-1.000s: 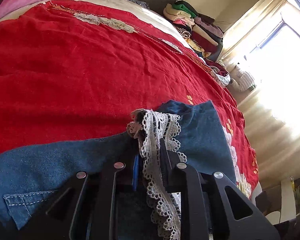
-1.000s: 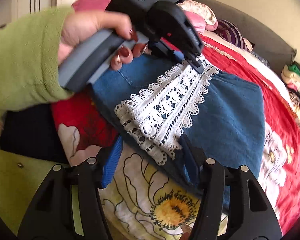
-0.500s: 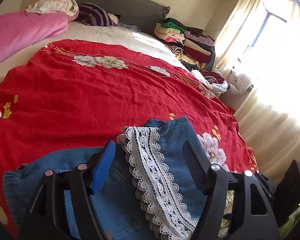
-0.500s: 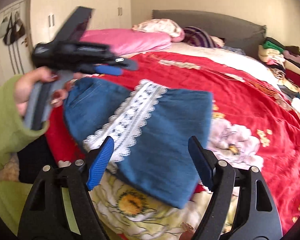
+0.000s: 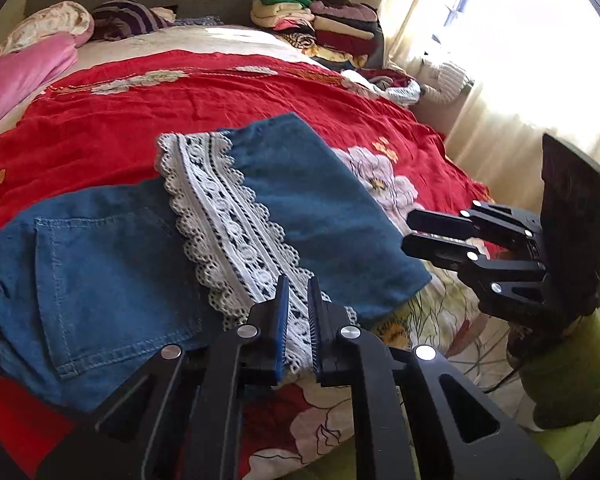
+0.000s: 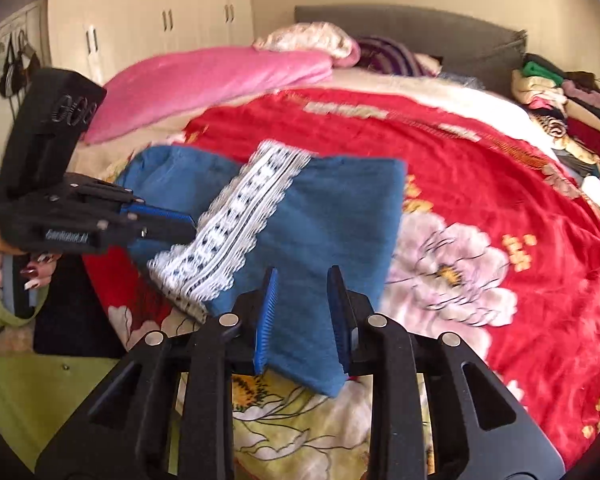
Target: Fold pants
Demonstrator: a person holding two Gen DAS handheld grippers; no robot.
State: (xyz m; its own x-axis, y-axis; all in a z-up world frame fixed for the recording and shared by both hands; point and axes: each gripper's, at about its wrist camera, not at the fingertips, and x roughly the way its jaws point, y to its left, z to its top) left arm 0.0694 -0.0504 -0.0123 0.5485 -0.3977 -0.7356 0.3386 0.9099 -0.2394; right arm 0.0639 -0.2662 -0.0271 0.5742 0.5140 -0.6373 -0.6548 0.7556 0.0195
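Blue denim pants (image 5: 308,216) with a white lace hem (image 5: 228,224) lie folded on the red floral bedspread (image 5: 140,120), near the bed's front edge. My left gripper (image 5: 298,292) hovers just above the lace near its front end, jaws nearly closed with a narrow gap and nothing between them. My right gripper (image 6: 302,284) is above the pants' (image 6: 328,216) near corner, jaws narrowed but apart, empty. The lace (image 6: 236,216) runs diagonally across the fold. Each gripper shows in the other's view, the left one (image 6: 180,220) and the right one (image 5: 410,230).
A pink quilt (image 6: 204,80) and pillows lie at the head of the bed by the grey headboard (image 6: 420,32). A stack of folded clothes (image 5: 324,20) sits at the far corner. A bright curtained window (image 5: 520,40) is on the right; wardrobe doors (image 6: 160,20) stand on the left.
Both grippers pulled back from the pants and narrowed their jaws. A second ago the left gripper was shut on the lace hem; it has let go and the pants now lie flat.
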